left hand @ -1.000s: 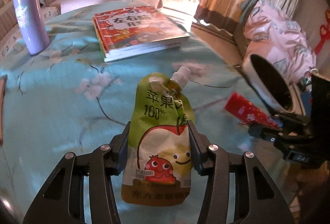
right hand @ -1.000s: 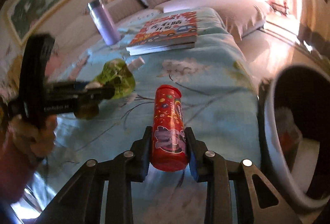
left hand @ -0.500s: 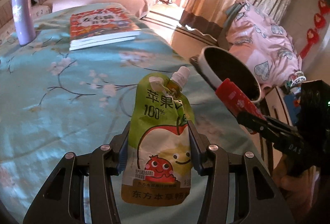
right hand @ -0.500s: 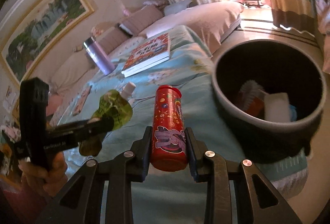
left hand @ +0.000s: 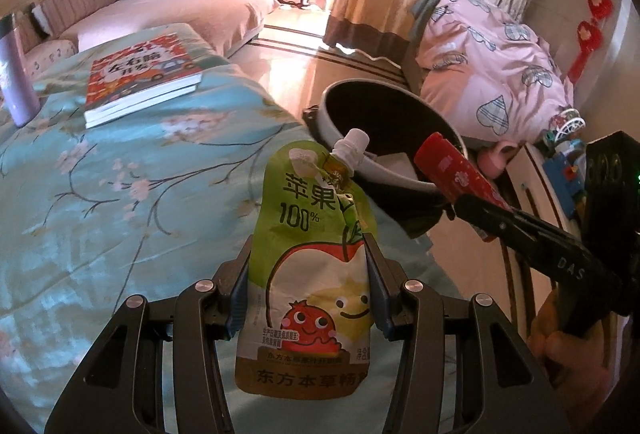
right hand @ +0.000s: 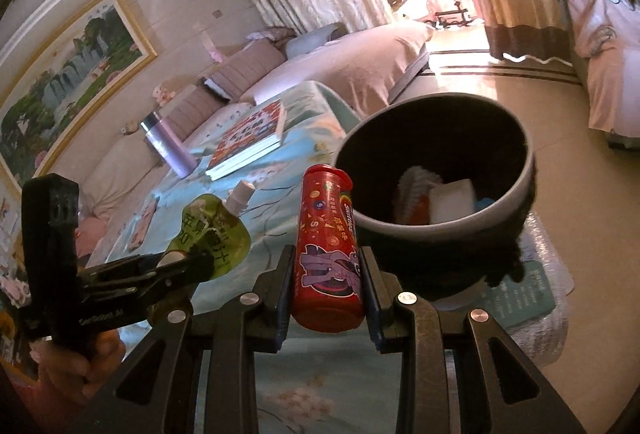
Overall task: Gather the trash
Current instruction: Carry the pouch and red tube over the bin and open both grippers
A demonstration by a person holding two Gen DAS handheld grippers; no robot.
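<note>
Green juice pouch [left hand: 316, 266] is pinched mid-body by the left gripper [left hand: 308, 284], above the bed [left hand: 120, 194]. Likely light, soft and crushable, so its sides suit best. Red candy tube [right hand: 326, 254], rigid and slick, is clamped low by the right gripper [right hand: 326, 298] beside the bin [right hand: 516, 186].

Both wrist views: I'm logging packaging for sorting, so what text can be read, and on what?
"苹果 100%", "东方本草": green juice pouch, held by the left gripper.
"Skittles": red candy tube, held by the right gripper.
"左右脑": book cover.
"DAS": right gripper's side.
Pouch's fine print: too small.
</note>
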